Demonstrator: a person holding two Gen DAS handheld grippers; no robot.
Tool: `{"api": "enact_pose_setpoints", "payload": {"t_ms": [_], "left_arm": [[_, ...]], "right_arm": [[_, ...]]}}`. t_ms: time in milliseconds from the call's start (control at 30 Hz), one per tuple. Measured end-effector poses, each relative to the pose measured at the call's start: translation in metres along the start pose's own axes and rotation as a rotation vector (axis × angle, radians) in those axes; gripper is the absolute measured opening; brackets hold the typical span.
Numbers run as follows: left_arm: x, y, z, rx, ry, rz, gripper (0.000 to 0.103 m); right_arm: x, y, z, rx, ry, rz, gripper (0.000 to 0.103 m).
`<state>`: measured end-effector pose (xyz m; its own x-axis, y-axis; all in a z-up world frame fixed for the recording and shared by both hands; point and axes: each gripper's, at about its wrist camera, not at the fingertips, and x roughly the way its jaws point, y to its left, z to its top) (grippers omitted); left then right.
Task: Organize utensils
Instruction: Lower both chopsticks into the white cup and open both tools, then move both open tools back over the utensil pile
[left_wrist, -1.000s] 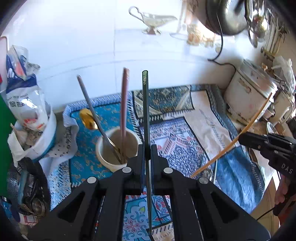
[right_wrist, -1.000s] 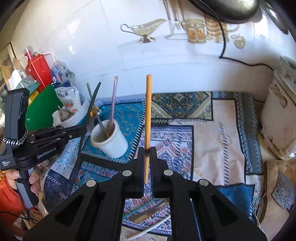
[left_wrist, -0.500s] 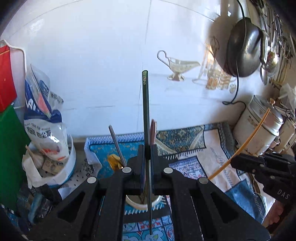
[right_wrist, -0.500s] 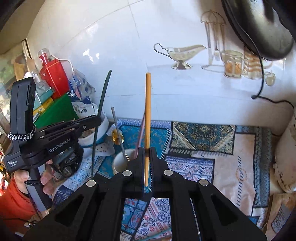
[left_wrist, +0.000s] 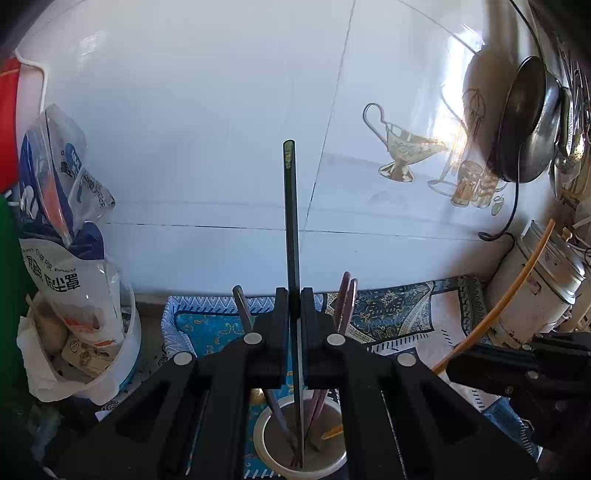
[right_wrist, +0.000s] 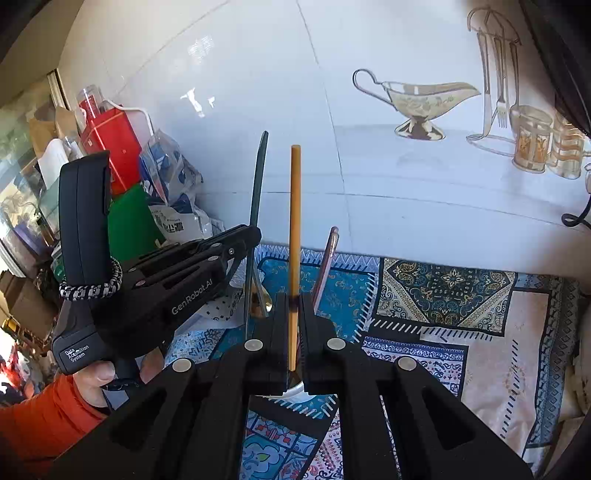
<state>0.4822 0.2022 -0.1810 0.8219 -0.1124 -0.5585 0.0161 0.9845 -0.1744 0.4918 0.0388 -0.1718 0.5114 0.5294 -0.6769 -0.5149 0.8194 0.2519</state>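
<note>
So both hands have swung in over the white cup (left_wrist: 301, 439) since a second ago. Back then it sat out ahead of the left fingers on the patterned mat; now it's right under them, and the dark green chopstick (left_wrist: 291, 258) they're clamped on has its lower end down inside the cup. The left gripper (left_wrist: 294, 306) hasn't let go yet, fingers closed tight on it.

The right gripper (right_wrist: 294, 314) is closed on the yellow chopstick (right_wrist: 294, 221), upright between its fingers. From the left view its lower tip looks like it's poking into the cup too, though I can't tell how deep. The cup rim only just peeks out below the right fingers.

My read: both sticks are about where they need to be, so release is next.

Count:
- 1 cup
- 1 green chopstick (held)
- 1 yellow chopstick (held)
- 2 pinkish chopsticks (left_wrist: 345, 299) already in the cup, just right of the left fingers
- 1 metal handle (left_wrist: 242, 306) in the cup, just left of them
</note>
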Motion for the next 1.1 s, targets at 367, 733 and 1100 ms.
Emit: {"api": "enact_pose_setpoints", "payload": {"t_ms": [367,733,1100], "left_arm": [[0.03,0.01,-0.04,0.025,0.052,0.042,0.004],[0.005,0.004,-0.042,0.046,0.129,-0.006,0.004],[-0.038,-0.025,-0.028,0.084,0.133,-0.026,0.012]], "right_arm": [[0.053,-0.009,-0.021,0.02,0.117,-0.006,0.005],[0.054,-0.008,-0.019,0.028,0.152,-0.014,0.007],[-0.013,-0.01,-0.027,-0.034,0.071,-0.125,0.019]]}}
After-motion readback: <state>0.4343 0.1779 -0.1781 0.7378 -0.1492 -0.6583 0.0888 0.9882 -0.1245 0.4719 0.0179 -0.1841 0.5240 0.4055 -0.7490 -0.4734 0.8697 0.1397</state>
